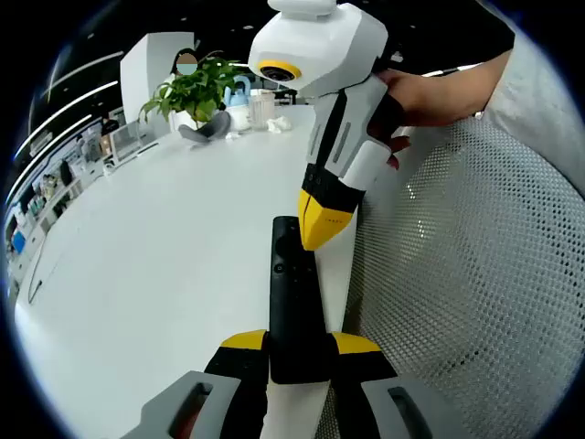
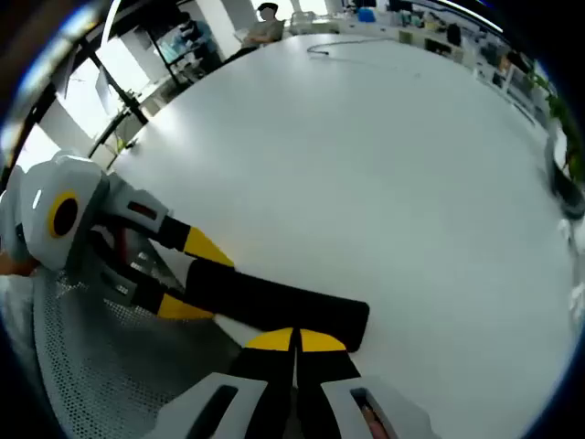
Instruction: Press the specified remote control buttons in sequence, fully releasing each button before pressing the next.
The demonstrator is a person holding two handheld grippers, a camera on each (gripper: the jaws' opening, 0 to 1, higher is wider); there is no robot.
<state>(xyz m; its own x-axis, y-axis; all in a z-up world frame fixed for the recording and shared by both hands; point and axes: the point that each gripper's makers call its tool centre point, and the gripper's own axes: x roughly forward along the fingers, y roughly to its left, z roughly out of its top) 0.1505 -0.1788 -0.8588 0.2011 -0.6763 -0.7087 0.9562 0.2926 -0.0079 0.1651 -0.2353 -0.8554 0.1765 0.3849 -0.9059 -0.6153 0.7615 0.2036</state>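
Observation:
A slim black remote control (image 1: 291, 293) points away from me, its near end clamped between the yellow tips of my left gripper (image 1: 297, 343), which is shut on it. My right gripper (image 1: 320, 219) comes down from the upper right in a person's hand (image 1: 430, 96), jaws together, yellow tip resting on the remote's far end. In the right gripper view the remote (image 2: 283, 306) lies across the picture. My right gripper (image 2: 295, 340) is shut, its tip against the remote's edge. The left gripper (image 2: 192, 277) holds the remote's other end from the left.
The remote hovers at the edge of a big white table (image 1: 164, 238). A white mesh chair (image 1: 475, 274) lies right of that edge. A potted plant (image 1: 196, 91), a grey object (image 1: 206, 131) and small bottles stand at the far end. A cable (image 2: 334, 46) lies far across.

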